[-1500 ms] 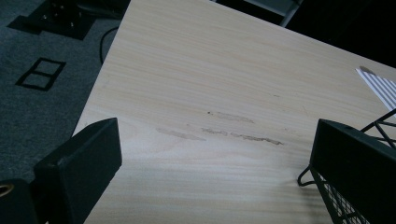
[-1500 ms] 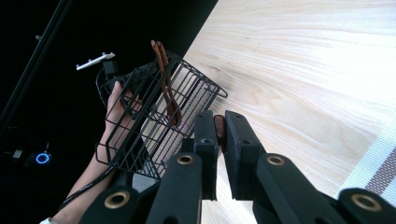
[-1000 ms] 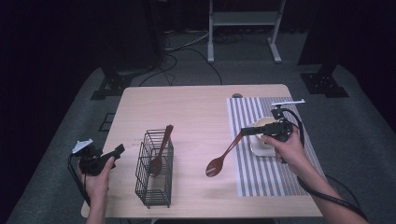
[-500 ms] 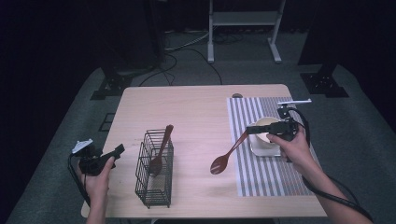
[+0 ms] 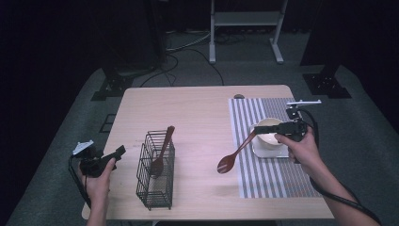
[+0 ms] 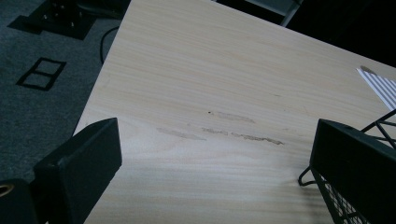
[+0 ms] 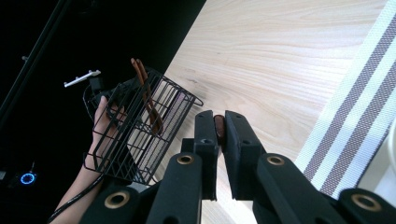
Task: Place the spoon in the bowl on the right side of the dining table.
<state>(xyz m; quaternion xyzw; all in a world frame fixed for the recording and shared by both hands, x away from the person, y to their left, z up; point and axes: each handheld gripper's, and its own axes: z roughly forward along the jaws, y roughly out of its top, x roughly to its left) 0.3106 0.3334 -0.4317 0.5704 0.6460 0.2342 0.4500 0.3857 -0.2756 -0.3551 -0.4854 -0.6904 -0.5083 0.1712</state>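
Gripping the handle end of a brown wooden spoon (image 5: pixel 234 155) between the two black jaws of the right gripper (image 7: pixel 220 133), with the handle's reddish-brown tip showing in the narrow gap between the pads in the right gripper view. Slanting down and leftward from the jaws in the high view, with the spoon's oval bowl hanging low over the bare pale wooden table (image 5: pixel 197 113), just off the left edge of the grey-and-white striped placemat (image 5: pixel 249 179); whether the bowl is touching the tabletop, impossible to tell. Sitting just behind the gripped handle, a cream round bowl (image 5: pixel 267 132) on a white square plate (image 5: pixel 277 151), both resting on the placemat.

Standing wide apart with nothing between them, the jaws of the left gripper (image 6: pixel 212 154), pointing across the table from its left front edge. Resting just beside the right-hand jaw in the left gripper view, the corner of a black wire cutlery basket (image 5: pixel 155 176). Leaning upright inside that basket, a second brown wooden spoon (image 5: pixel 161 153), bowl end down and handle poking above the rim. Lying well apart from the basket, the held spoon, with open tabletop between them.
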